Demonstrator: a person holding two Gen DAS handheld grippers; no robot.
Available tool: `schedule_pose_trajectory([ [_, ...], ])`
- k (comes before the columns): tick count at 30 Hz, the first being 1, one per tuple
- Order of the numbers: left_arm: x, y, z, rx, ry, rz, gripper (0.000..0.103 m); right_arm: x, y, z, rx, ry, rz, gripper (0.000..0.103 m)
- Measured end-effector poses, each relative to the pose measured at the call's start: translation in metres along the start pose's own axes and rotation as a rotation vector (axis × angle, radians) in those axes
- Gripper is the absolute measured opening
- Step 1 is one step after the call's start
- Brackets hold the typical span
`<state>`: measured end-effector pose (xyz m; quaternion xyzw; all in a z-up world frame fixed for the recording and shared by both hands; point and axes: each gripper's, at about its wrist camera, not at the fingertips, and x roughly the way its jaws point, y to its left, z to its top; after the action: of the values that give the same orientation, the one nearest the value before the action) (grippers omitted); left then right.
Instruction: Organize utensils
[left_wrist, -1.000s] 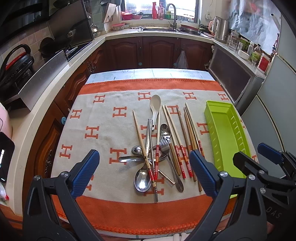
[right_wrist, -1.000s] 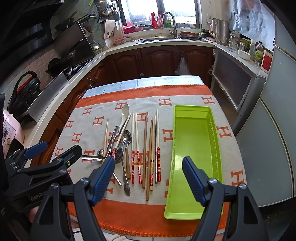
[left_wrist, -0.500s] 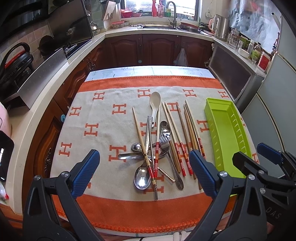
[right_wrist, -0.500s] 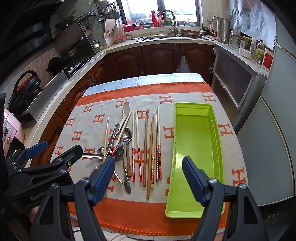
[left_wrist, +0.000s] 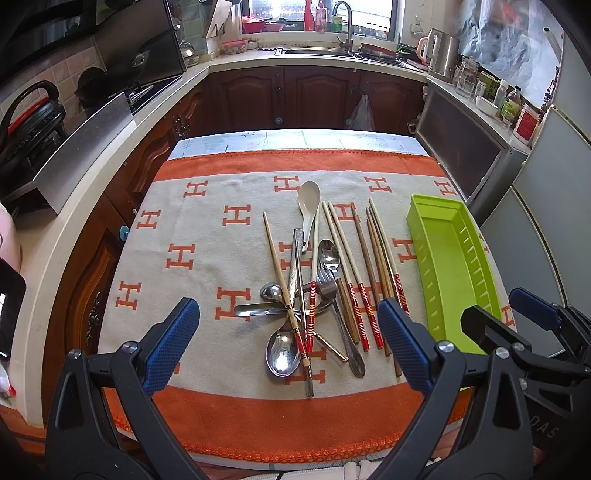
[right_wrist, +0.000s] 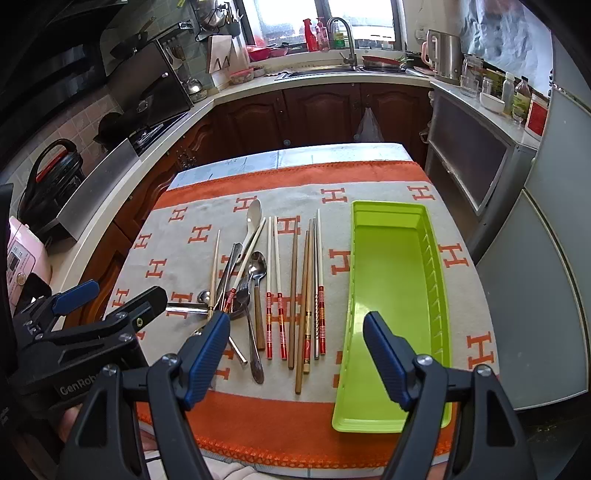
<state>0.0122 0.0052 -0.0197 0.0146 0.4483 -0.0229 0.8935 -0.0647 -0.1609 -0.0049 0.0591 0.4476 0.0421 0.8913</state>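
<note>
A pile of utensils lies mid-table on an orange and cream cloth (left_wrist: 207, 266): several chopsticks (left_wrist: 373, 258) (right_wrist: 293, 291), metal spoons (left_wrist: 282, 350) (right_wrist: 257, 267), a fork (left_wrist: 327, 282) and a white ceramic spoon (left_wrist: 308, 199) (right_wrist: 254, 216). An empty lime-green tray (left_wrist: 447, 266) (right_wrist: 391, 280) stands on the right side of the cloth. My left gripper (left_wrist: 288, 343) hangs open above the near edge, in front of the pile. My right gripper (right_wrist: 295, 354) is open too, over the near ends of the chopsticks and the tray's left wall. Both hold nothing.
The table sits inside a U-shaped kitchen counter. A stove (right_wrist: 147, 129) and rice cooker (left_wrist: 26, 122) are on the left, a sink (left_wrist: 332, 48) at the back, a kettle (right_wrist: 448, 59) and jars at the back right. A grey fridge (right_wrist: 554, 258) stands close on the right.
Both cameras have drifted slightly, so the table sits a little lower in view. The utensils and tray have not moved; both grippers stay open.
</note>
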Motion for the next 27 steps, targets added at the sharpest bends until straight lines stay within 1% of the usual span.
schedule_pose_trajectory([
  [9,0.0,0.005,0.003,-0.005,0.003,0.01,0.096,0.0,0.003,0.003,-0.007,0.011,0.014,0.075],
  [17,0.0,0.022,0.014,0.001,-0.003,0.04,0.096,-0.002,0.003,0.011,-0.019,0.015,0.032,0.075],
  [21,-0.001,0.038,0.024,0.005,0.004,0.038,0.096,0.0,0.003,0.021,-0.02,0.013,0.038,0.07],
  [23,-0.001,0.051,0.03,-0.008,0.008,0.042,0.096,0.002,0.003,0.027,-0.014,0.024,0.06,0.069],
  [27,-0.001,0.081,0.039,-0.05,-0.002,0.075,0.096,0.009,0.009,0.041,-0.032,0.039,0.091,0.065],
])
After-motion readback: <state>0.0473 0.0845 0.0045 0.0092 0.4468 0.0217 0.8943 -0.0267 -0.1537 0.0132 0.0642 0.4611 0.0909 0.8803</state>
